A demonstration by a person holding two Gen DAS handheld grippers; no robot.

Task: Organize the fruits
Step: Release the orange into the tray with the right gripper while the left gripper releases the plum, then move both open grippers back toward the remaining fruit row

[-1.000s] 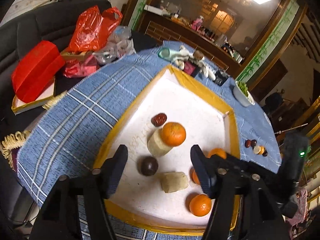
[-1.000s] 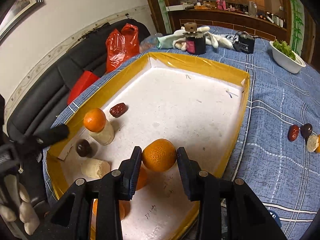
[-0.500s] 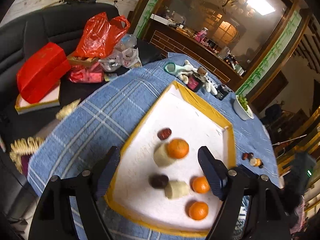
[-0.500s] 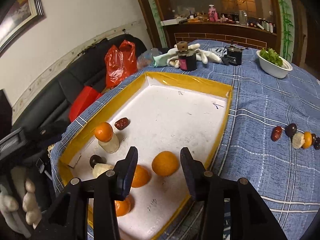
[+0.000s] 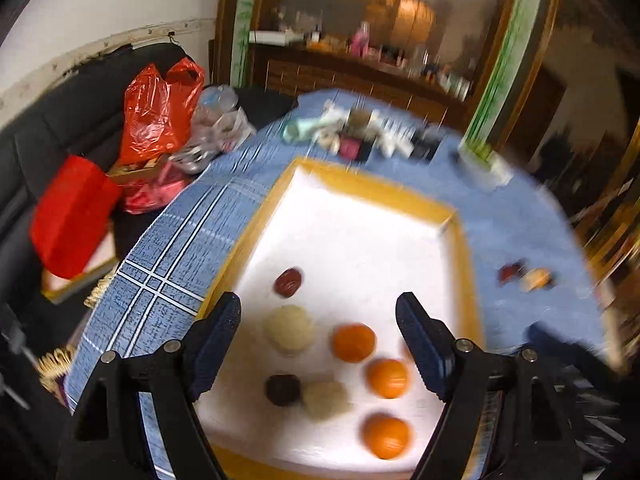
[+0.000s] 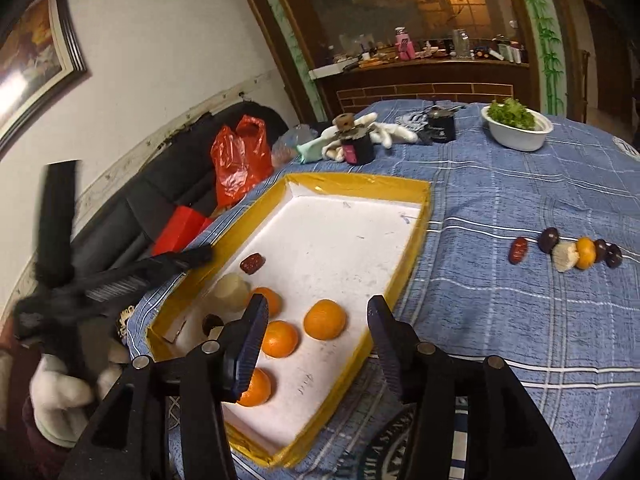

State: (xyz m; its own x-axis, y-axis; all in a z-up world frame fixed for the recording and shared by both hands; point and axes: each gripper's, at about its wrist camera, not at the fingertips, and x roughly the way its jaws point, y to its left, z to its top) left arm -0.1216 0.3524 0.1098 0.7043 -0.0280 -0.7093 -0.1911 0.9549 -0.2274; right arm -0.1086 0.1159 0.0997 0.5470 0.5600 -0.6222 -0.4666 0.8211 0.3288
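oranges (image 6: 324,319) loose on white tray floor near front end | tray (image 6: 422,216) yellow-rimmed, on blue checked counter (image 6: 520,320) | right gripper (image 6: 316,334) fingers just been opening, nothing between, above tray | left gripper (image 5: 318,344) fingers spread, empty

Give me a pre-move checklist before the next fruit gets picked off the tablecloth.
1. Right claw empty: ok, open, nothing between its fingers.
2. Left claw empty: ok, open above the tray.
3. Last orange released: ok, it rests on the tray floor, clear of both right fingers.
4. Fruit waiting outside the tray: ok, a row on the tablecloth, from the red date to the small orange piece.
5. Free space in the tray: ok, the far half is bare.
6. Left wrist view sharp enough to aim: not ok, motion-blurred.
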